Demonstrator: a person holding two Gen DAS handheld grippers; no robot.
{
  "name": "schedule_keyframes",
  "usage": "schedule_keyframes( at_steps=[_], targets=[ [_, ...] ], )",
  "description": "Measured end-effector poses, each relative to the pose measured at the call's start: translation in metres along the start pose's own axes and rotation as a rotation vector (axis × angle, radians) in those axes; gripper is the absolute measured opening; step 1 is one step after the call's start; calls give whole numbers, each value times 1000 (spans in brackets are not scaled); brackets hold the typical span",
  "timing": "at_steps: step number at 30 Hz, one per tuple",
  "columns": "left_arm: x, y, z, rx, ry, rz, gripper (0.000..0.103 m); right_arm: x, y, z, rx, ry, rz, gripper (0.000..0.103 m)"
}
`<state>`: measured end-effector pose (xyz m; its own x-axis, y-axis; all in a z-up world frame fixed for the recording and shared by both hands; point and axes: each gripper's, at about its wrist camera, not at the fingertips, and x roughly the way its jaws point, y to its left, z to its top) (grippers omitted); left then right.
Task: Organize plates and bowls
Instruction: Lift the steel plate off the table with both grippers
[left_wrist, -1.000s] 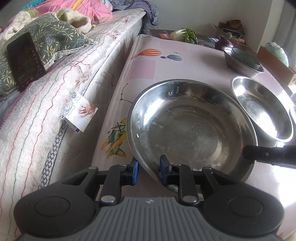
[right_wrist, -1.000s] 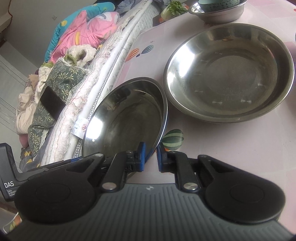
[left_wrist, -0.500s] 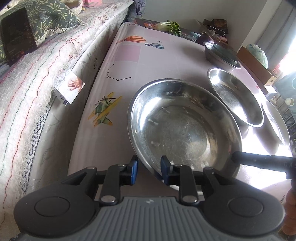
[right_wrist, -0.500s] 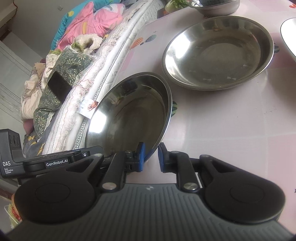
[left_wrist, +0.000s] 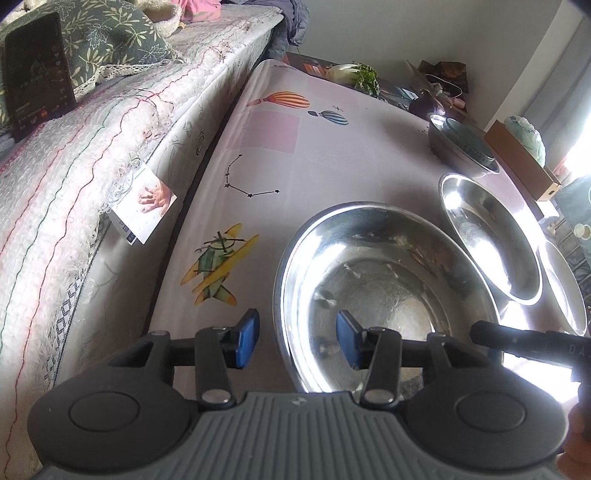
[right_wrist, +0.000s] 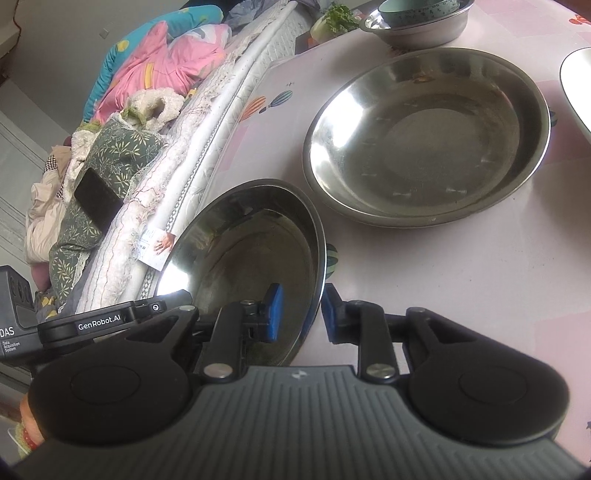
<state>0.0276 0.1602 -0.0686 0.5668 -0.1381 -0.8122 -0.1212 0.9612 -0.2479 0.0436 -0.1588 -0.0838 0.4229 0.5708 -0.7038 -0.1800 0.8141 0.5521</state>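
Observation:
A large steel bowl (left_wrist: 384, 291) sits on the pink table, also in the right wrist view (right_wrist: 251, 266). My left gripper (left_wrist: 297, 338) is open, its blue pads either side of the bowl's near rim without touching. My right gripper (right_wrist: 300, 314) is open too, straddling the same bowl's rim on the other side. A second steel bowl (right_wrist: 428, 136) lies beyond it, also in the left wrist view (left_wrist: 491, 236). A white plate edge (right_wrist: 576, 85) shows at the far right. A steel bowl holding a teal bowl (right_wrist: 417, 18) stands at the back.
A bed with quilt (left_wrist: 92, 155) runs along the table's left edge, with a phone (left_wrist: 35, 70) on a pillow. Vegetables (left_wrist: 358, 75) and a cardboard box (left_wrist: 517, 155) sit at the table's far side.
Both grippers have opened and let go of the large bowl's rim. The bowl has come down to rest on the table.

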Motion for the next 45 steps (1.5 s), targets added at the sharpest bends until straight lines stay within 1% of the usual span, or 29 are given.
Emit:
schedule_keyframes(
  at_steps=[2, 4, 12, 21, 45],
  targets=[
    [2, -1, 2, 0, 0, -5, 45, 2, 2, 0, -5, 0, -5, 23],
    [3, -1, 2, -3, 4, -15, 37, 3, 2, 1, 0, 1, -3, 23],
    [3, 0, 0, -12, 4, -21, 35, 6, 2, 0, 8, 10, -10, 23],
    [-1, 0, -6, -15, 16, -41, 34, 5, 5, 0, 2, 11, -25, 24],
    [-3, -9, -12, 0, 37, -58, 35, 0, 0, 0, 10, 4, -38, 24]
  ],
)
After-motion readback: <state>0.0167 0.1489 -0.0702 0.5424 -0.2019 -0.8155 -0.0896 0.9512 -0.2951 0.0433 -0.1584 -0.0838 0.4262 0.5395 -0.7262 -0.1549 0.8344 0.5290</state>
